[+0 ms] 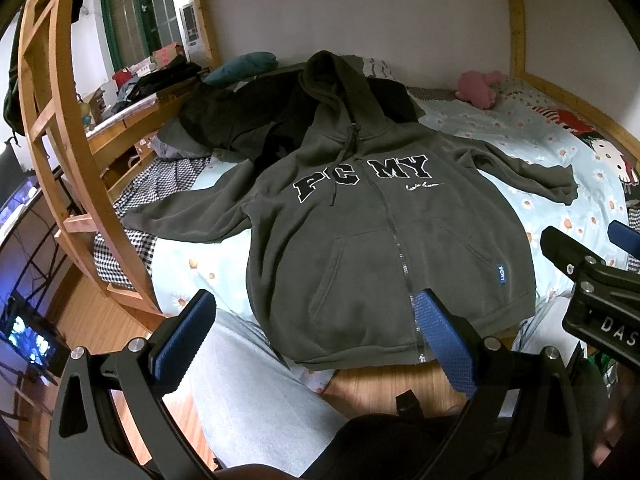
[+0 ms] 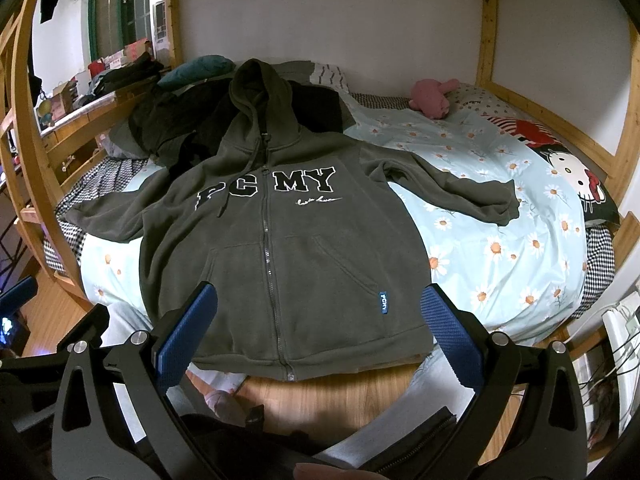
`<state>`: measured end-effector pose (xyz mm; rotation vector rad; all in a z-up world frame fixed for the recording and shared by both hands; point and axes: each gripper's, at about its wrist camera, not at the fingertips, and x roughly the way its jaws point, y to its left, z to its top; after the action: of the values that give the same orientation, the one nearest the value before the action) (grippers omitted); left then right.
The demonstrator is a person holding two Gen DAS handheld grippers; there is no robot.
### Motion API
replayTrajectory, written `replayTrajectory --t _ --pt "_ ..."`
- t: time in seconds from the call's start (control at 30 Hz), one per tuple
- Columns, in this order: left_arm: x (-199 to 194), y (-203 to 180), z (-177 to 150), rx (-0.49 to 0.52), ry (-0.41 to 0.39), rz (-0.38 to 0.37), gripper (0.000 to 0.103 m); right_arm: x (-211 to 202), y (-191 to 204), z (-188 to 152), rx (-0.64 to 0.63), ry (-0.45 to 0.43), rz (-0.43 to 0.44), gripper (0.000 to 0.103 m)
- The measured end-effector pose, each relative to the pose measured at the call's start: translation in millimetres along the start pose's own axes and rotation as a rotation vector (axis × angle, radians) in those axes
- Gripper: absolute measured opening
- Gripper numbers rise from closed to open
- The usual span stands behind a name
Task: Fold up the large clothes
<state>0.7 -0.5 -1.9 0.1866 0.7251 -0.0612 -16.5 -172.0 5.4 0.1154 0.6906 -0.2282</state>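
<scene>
Blue-padded, both the left tool (image 1: 314, 338) and the right tool (image 2: 320, 334) hang with fingers apart and nothing held, poised over the bed's near edge, likely to start a fold. Beyond them the grey hoodie (image 2: 280, 248) lies front-up, zipped, sleeves spread on the bed (image 2: 500, 248), hem at that near edge.

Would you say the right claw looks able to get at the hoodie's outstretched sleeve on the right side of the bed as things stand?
Probably yes. The right claw is open and empty, and the sleeve lies flat on the floral bedsheet with nothing on top of it. It lies farther in than the hem, so some reaching over the bed seems needed.
</scene>
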Motion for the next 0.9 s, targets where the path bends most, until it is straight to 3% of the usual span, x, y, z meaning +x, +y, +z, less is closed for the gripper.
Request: replayTrajectory --t 0.9 --pt "4.1 2.9 -3.6 0.005 0.01 0.0 0.097 3.4 -1.6 -2.0 -0.002 0.004 -0.001 0.1"
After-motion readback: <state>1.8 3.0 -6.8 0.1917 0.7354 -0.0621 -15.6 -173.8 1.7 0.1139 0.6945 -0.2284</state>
